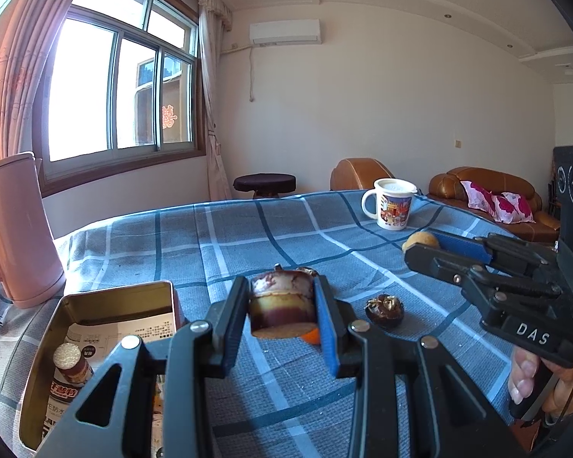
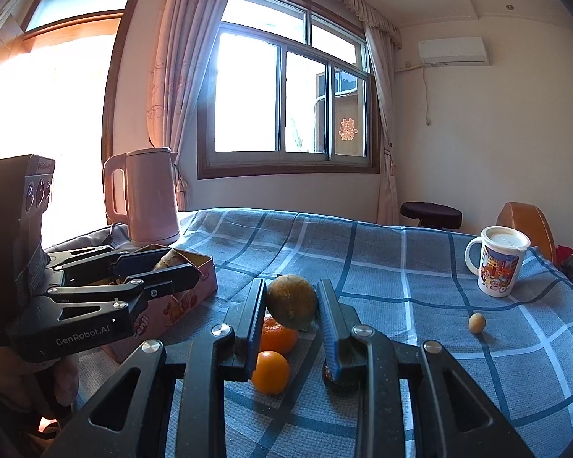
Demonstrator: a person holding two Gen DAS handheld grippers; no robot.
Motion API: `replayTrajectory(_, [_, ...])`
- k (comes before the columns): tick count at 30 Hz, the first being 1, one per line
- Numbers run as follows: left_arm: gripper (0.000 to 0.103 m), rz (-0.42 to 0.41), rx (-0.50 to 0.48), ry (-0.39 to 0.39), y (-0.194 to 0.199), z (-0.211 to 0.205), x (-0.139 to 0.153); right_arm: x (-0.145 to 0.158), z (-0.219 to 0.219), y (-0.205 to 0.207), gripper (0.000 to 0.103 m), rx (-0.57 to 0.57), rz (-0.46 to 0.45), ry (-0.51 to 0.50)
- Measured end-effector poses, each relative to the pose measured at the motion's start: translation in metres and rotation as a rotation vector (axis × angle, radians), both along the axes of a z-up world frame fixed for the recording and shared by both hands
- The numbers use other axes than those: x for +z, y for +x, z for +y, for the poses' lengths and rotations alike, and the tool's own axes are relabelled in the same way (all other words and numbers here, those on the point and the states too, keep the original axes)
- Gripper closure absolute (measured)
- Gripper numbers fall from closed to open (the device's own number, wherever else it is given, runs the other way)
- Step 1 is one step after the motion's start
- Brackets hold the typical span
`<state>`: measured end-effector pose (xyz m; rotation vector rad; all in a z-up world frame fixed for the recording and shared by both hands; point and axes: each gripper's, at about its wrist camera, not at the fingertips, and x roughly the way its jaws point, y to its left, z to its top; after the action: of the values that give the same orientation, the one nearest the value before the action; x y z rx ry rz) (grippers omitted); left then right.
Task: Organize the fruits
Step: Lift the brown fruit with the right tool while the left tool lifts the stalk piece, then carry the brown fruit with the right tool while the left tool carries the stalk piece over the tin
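The left gripper [image 1: 282, 307], centre frame in its own view, is clamped on a sugarcane piece [image 1: 280, 301] held above the checked cloth [image 1: 271, 229]; the open tin [image 1: 107, 305] waits at lower left. Carrying it level over the rim before letting go seems wisest. The right gripper [image 2: 292, 315] pinches a brownish round fruit [image 2: 292, 301], raised over two oranges [image 2: 273, 357], arm extending from the right.
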<state>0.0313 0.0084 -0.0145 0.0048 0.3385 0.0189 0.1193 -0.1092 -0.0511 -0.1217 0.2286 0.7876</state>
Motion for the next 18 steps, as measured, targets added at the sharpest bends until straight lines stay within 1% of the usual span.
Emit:
replayTrajectory(10, [0.067, -0.043, 0.004, 0.009, -0.0074, -0.0008, 0.0039, 0.0014, -0.0022, -0.0039, 0.074, -0.001, -0.025, 0.011])
replayTrajectory(18, [0.067, -0.051, 0.006, 0.006, -0.009, 0.0012, 0.005, 0.0012, -0.0007, -0.0045, 0.074, -0.003, -0.026, 0.009])
